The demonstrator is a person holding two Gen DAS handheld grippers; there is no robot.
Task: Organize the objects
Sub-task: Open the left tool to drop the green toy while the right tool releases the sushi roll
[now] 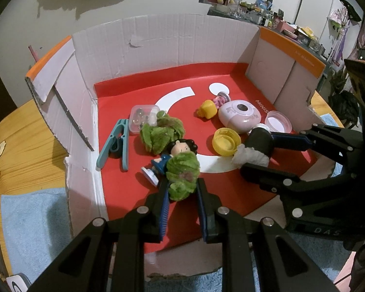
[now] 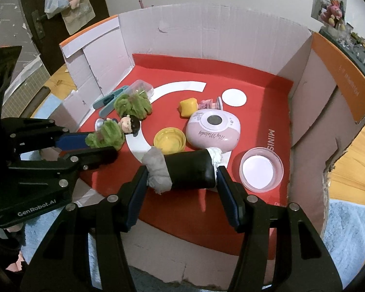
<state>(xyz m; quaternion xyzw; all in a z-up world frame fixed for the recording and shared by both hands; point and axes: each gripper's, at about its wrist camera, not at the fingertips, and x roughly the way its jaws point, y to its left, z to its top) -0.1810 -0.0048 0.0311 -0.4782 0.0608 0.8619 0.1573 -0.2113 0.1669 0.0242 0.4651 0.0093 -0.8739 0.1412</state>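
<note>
Your left gripper [image 1: 181, 189] is pinched nearly closed on a fuzzy green plush ball [image 1: 182, 174], its blue pads sunk into the pile just above the red paper floor [image 1: 221, 187] of the open white cardboard box [image 1: 158, 39]. Your right gripper [image 2: 181, 174] is part-way open but clamped end to end on a black cylinder with wads of white tissue at both ends [image 2: 188, 170], held crosswise near the front of the box. The plush looks light and soft, so it will squash and could slip out of a shallow bite; take it across its middle. The cylinder looks stiff and smooth, and the tissue ends are the weak point, likely to compress or tear, so the black body would be the safer place to hold. Just behind the plush lies a small dark-haired doll in blue [image 1: 172, 155], touching it, with a second green plush [image 1: 161, 131], a clear plastic case [image 1: 143, 118] and a teal plastic clip [image 1: 116, 143] further left. Near the cylinder sit a yellow bottle cap [image 2: 169, 140], a pink oval case [image 2: 213, 131] and a clear round lid [image 2: 261, 169].
</note>
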